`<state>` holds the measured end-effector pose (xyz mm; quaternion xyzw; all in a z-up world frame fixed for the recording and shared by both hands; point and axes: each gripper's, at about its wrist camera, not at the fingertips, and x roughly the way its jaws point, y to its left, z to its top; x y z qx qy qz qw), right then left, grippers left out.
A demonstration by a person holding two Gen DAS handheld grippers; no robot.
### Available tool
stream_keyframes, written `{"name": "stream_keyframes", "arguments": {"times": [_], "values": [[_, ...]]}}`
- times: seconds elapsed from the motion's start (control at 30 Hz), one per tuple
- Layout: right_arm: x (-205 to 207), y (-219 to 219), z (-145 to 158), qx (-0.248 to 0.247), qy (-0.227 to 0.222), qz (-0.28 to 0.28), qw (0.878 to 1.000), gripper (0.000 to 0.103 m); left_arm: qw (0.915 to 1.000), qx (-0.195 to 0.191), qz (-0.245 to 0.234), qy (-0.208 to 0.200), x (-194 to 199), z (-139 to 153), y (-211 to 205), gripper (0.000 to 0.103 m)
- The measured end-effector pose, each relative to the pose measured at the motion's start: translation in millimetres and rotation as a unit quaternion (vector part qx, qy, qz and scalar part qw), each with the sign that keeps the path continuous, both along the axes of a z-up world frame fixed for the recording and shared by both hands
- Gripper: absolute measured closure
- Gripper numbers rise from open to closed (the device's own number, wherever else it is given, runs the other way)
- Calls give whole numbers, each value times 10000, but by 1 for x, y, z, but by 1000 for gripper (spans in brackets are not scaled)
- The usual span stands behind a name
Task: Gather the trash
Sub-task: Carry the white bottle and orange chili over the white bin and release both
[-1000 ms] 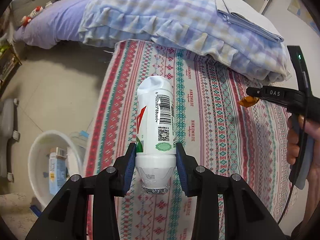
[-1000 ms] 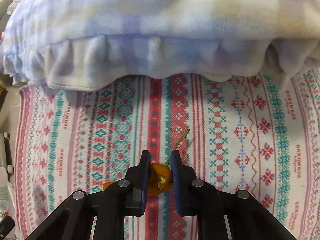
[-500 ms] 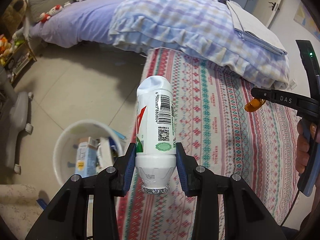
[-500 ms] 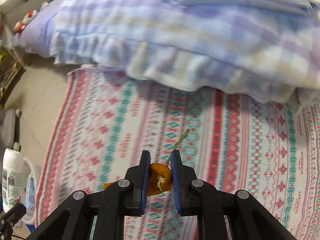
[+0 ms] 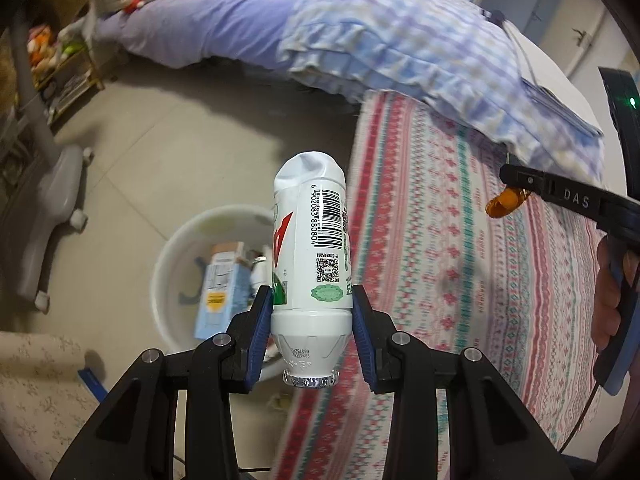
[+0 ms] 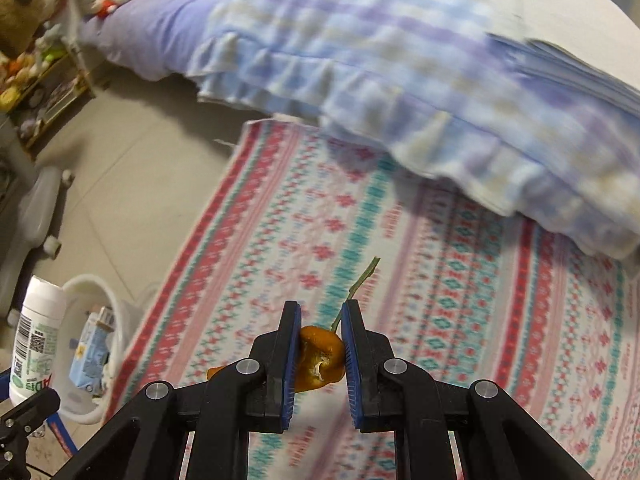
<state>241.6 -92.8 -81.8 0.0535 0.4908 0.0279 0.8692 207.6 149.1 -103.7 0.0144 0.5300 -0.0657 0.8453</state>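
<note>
My left gripper [image 5: 312,324] is shut on a white plastic bottle [image 5: 310,248] with a barcode label, held cap-down in the air beside the bed edge, above and right of a white trash bin [image 5: 176,252] on the floor. The bottle also shows in the right wrist view [image 6: 34,344], as does the bin [image 6: 116,320]. My right gripper [image 6: 321,340] is shut on an orange peel [image 6: 318,360] with a green stem, held above the patterned bedspread [image 6: 440,300]. In the left wrist view the peel [image 5: 502,204] hangs from the right gripper's tip.
The bin holds a blue carton [image 5: 218,288] and other rubbish. A plaid quilt [image 5: 400,52] lies across the bed behind the bedspread. A grey chair base [image 5: 44,208] stands on the tiled floor at left. A shelf with toys [image 5: 44,56] is at the far left.
Both grippers have swung left toward the floor side of the bed. The bin has come closer to the middle of the left wrist view. Both still hold their items.
</note>
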Motion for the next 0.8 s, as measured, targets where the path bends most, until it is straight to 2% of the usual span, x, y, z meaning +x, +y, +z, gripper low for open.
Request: {"name": "stream_keyframes", "arguments": {"times": [0.23, 0.57, 0.8], "values": [[16, 45, -5, 13, -55, 403, 9992, 85, 9990, 77, 434, 79, 17, -9, 38, 63], [45, 92, -31, 285, -11, 794, 9964, 85, 9972, -4, 581, 463, 33, -41, 61, 63], [48, 123, -40, 504, -32, 1240, 9910, 85, 9941, -96, 681, 834, 41, -65, 71, 62]]}}
